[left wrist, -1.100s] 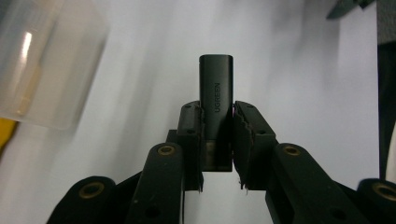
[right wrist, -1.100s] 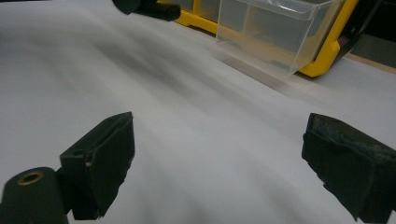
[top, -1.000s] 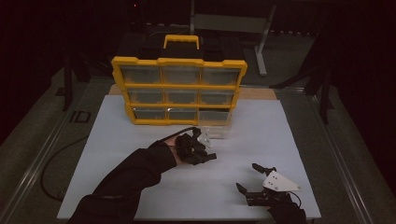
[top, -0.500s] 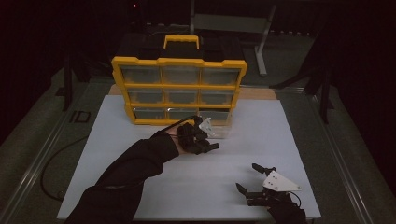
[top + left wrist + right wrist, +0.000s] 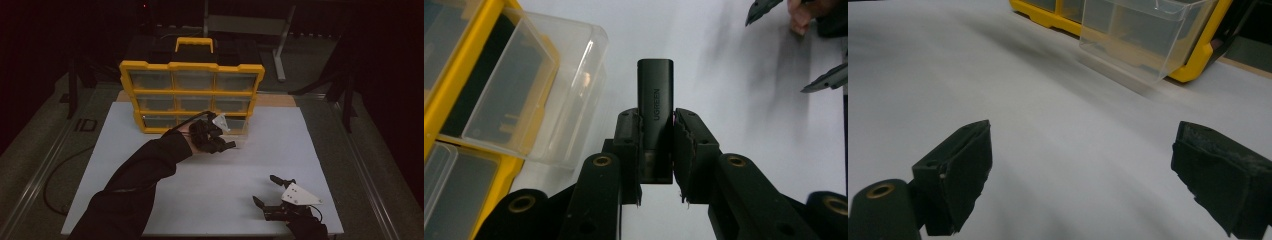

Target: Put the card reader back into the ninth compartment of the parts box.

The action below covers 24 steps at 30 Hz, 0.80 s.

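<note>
Adapter (image 5: 655, 107), black and oblong, sits clamped in the left gripper (image 5: 656, 145), long axis running out along its jaws; right gripper (image 5: 1078, 180) gapes wide

The adapter's (image 5: 655, 115) lower end is hidden between the left gripper's (image 5: 656, 145) pads. The drawer (image 5: 1143, 37) is cut off by the top edge in the right gripper view, and its contents blur through the clear plastic. In the high view, the organizer's (image 5: 192, 95) compartments are too dim to read.
</note>
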{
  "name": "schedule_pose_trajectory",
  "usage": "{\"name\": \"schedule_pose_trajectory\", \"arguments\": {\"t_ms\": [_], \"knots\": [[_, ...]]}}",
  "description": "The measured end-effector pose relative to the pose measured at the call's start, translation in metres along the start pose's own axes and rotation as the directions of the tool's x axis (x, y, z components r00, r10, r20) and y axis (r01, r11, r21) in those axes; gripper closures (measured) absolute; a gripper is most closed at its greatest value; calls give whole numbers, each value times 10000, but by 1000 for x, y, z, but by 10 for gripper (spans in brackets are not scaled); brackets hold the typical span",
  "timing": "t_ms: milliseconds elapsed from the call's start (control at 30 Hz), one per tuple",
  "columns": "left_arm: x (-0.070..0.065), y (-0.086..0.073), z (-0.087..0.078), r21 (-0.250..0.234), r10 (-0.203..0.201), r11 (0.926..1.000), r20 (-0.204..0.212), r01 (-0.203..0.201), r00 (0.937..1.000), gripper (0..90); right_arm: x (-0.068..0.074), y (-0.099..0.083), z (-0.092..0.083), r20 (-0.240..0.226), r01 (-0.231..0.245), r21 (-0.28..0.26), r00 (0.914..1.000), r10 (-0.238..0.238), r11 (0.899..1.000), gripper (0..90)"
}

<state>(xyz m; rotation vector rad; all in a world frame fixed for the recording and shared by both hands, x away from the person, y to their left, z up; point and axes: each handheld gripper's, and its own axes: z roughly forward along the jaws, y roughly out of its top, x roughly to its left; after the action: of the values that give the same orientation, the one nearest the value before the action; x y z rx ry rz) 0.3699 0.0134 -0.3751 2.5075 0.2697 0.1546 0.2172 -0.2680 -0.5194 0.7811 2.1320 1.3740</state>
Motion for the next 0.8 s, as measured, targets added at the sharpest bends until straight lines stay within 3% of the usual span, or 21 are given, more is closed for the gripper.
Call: {"name": "schedule_pose_trajectory", "arguments": {"t_ms": [433,600,800], "knots": [[27,6,1,-102,-570,9983,-131,568,9983,748,1,0,0,-35,-64,27,10000,64,10000,96],[35,12,3,-334,-750,9967,-248,741,9969,748,1,0,0,-53,-47,63,10000,47,10000,96],[42,16,8,-280,-940,9953,-352,930,9949,748,0,0,0,-79,-3,12,10000,3,10000,96]]}}
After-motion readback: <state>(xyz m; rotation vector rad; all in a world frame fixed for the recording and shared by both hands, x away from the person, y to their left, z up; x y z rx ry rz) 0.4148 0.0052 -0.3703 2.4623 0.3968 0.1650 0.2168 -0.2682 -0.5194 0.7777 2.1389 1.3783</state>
